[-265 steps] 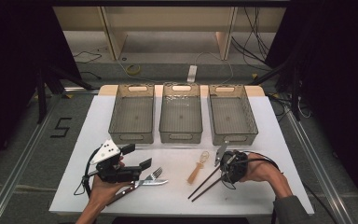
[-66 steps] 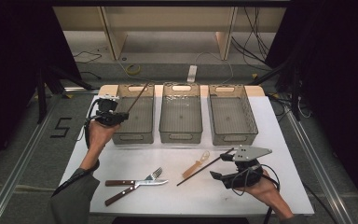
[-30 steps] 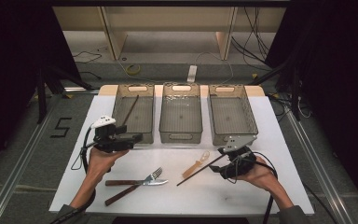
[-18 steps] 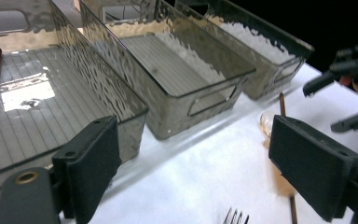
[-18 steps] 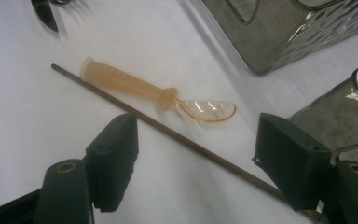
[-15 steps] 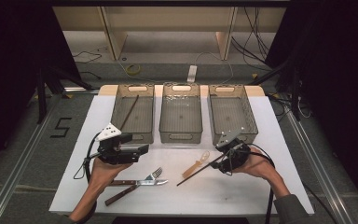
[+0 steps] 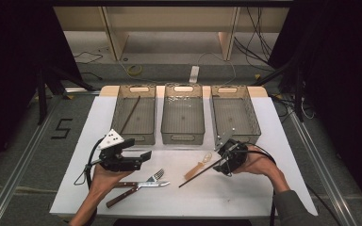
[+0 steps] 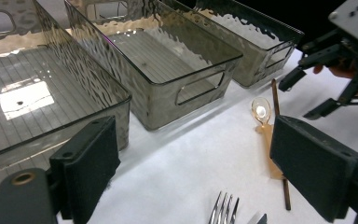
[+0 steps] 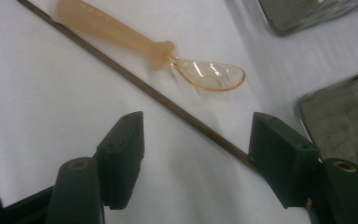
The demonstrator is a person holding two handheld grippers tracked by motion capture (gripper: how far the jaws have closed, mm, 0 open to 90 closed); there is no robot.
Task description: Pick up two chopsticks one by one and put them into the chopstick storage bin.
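At lower right of the high view, the right tool (image 7: 222, 159) has dropped over the remaining chopstick (image 7: 199, 173), its still-open jaws closing round it, while the left tool (image 7: 143, 157), empty and open, has left one chopstick (image 7: 130, 114) in the left bin (image 7: 134, 137).

Thin brown chopstick (image 9: 168, 105) — flat, diagonal

- A lab or test room, not a home.
- A white table (image 7: 264, 197) stands between metal floor rails (image 7: 14, 174).
- Black curtains (image 7: 339, 70) hang on both sides.
- Loose cables (image 7: 259, 33) and a power strip (image 7: 194, 74) lie on the floor.
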